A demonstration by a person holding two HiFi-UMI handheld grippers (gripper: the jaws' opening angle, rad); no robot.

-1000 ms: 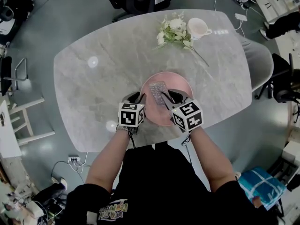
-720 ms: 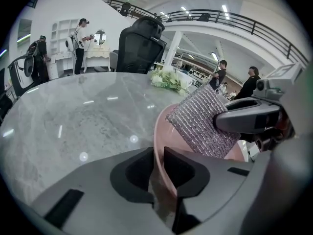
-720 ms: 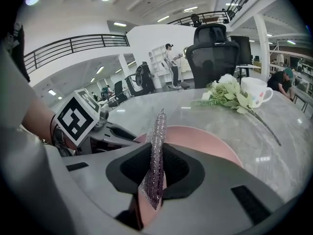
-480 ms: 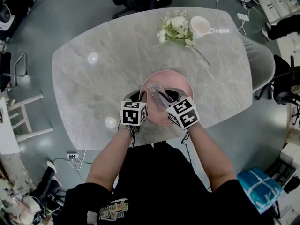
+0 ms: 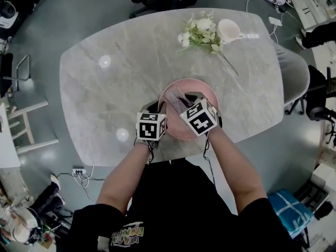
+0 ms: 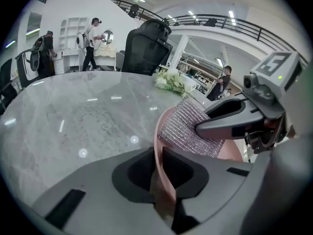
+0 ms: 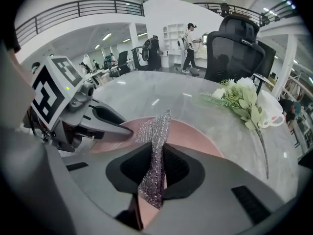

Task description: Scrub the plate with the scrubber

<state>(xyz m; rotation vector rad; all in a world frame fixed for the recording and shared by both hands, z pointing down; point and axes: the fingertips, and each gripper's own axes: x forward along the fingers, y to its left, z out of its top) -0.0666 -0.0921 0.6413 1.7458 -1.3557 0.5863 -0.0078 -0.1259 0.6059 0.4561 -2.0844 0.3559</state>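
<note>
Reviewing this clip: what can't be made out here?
- Head view: the plate's near part, under the left gripper and right gripper.
- Left gripper view: much of the plate's face, behind the scrubber and right gripper.
- All views: whether the plate touches the table, hidden by plate and grippers.

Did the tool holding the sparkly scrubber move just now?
Yes. The right tool, with the scrubber, slid farther onto the pink plate, toward its middle and closer to the left tool.
</note>
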